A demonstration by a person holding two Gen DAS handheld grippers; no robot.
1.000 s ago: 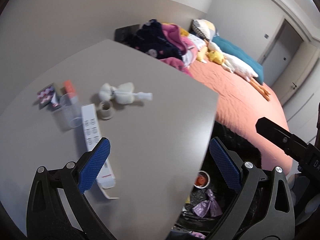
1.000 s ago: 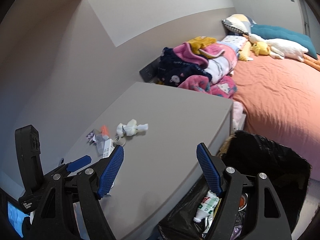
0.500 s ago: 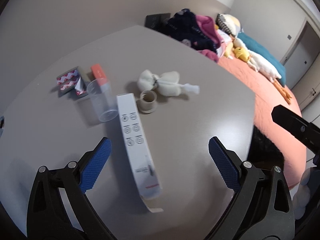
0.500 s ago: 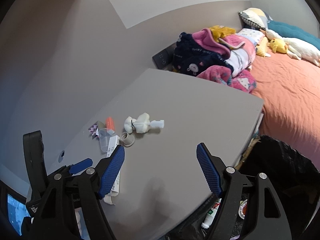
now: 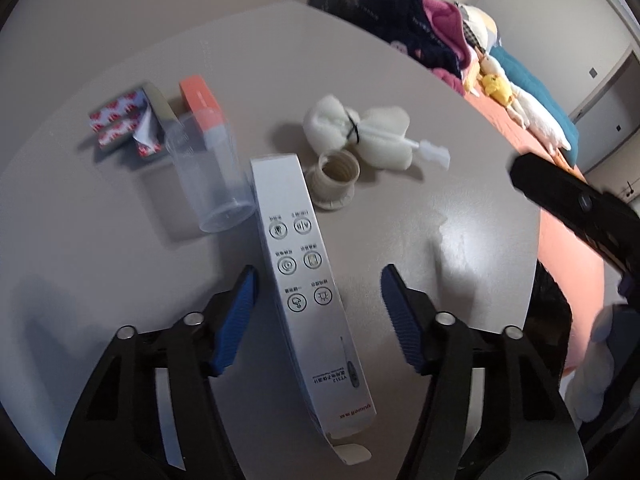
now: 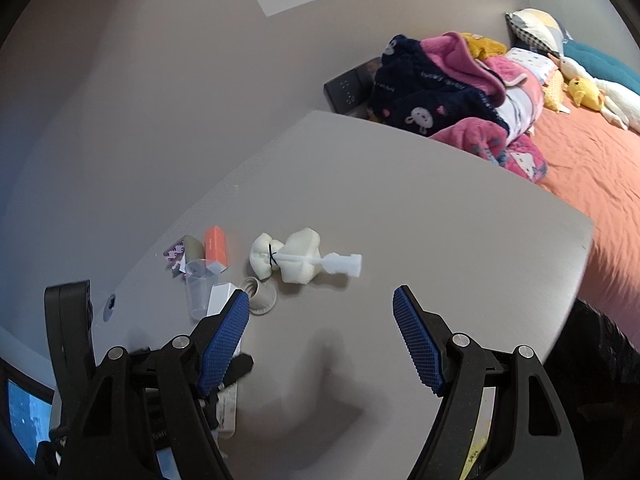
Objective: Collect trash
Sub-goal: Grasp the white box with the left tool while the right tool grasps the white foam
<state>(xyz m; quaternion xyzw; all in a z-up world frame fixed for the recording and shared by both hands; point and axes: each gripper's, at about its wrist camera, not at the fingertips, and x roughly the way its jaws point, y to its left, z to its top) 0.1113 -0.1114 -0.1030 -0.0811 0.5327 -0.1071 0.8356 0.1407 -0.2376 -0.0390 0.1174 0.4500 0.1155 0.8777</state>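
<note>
Left gripper (image 5: 316,320) closing around the long white carton, right gripper (image 6: 320,340) waiting with its jaws apart over bare table.

The thermometer carton (image 5: 310,300) lies flat on the matte grey table (image 5: 460,128), its length running straight in between the blue ribbed pads (image 5: 234,320), which straddle its narrow width but do not yet press it; a sensible way to take a thin, smooth cardboard box that would crush if squeezed hard. Its end flap (image 5: 352,450) hangs open. Beyond it sit more scraps: a clear plastic cup (image 5: 208,176) on its side, a ribbed beige screw cap (image 5: 334,178), a soft white foam brush head (image 5: 360,132) on a plastic stem, an orange-topped box (image 5: 200,98) and a torn patterned wrapper (image 5: 120,120). The black bin bag (image 6: 600,380) gapes just off the table's edge, handy for dropping things in.
</note>
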